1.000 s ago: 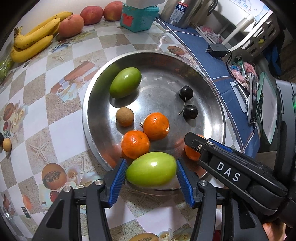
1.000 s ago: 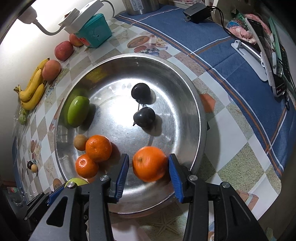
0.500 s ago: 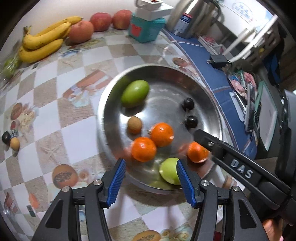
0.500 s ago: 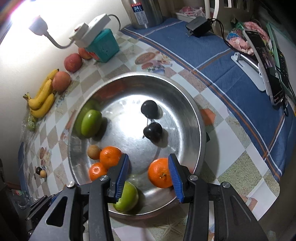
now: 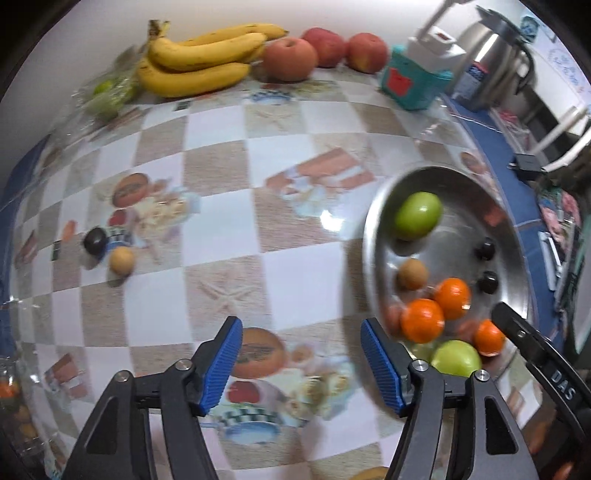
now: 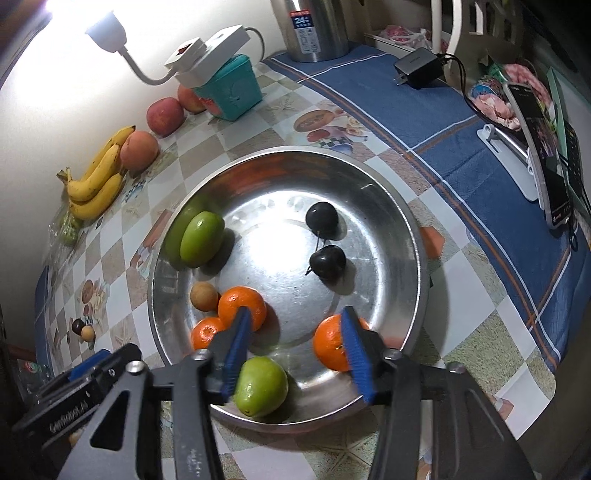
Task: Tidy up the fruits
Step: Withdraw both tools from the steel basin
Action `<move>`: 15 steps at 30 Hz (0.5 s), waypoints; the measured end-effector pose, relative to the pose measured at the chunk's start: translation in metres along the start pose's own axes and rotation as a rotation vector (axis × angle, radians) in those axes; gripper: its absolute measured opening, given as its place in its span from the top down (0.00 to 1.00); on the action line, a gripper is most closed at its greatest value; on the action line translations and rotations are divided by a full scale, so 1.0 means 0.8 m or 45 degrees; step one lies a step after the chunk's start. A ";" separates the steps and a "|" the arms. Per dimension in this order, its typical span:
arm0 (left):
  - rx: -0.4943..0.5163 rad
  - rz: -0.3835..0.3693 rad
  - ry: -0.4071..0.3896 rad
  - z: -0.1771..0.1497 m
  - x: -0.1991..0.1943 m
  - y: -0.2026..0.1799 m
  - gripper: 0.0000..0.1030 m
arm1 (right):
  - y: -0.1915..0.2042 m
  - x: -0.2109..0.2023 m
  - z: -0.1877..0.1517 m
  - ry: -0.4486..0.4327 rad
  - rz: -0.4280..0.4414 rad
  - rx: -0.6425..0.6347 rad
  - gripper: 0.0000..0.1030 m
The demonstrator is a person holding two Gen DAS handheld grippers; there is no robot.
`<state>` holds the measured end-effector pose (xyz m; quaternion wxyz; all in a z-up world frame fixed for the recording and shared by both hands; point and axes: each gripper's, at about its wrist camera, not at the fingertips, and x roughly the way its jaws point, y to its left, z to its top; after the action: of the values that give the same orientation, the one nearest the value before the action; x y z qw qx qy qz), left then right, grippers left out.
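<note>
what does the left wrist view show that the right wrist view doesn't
Only the left wrist view: the left gripper, its jaws opening and empty over the checked tablecloth.

Only the right wrist view: the lit white lamp, the black charger, and the right gripper, its jaws opening with nothing between them.

Both: the round steel bowl of fruit, the yellow bananas, and the teal box.

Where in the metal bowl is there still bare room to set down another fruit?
The metal bowl is bare at its centre and far right wall, bordered by the green fruit and dark plums. The near side is crowded with oranges.
</note>
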<state>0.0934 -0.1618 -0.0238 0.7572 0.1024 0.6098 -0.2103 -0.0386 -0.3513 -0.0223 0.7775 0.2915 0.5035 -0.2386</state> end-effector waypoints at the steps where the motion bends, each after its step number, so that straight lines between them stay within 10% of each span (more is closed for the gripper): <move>1: -0.001 0.007 -0.001 -0.002 0.000 0.002 0.31 | 0.003 0.001 0.000 0.003 -0.007 -0.015 0.45; 5: 0.008 0.039 0.007 -0.004 0.004 0.005 0.24 | 0.012 0.006 -0.002 0.014 -0.045 -0.067 0.26; 15: 0.025 0.103 -0.004 -0.001 0.009 0.002 0.04 | 0.027 0.008 -0.004 -0.003 -0.084 -0.173 0.18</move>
<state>0.0945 -0.1612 -0.0312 0.7650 0.1341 0.6019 -0.1855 -0.0236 -0.3345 -0.0248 0.7877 0.2211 0.5271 -0.2297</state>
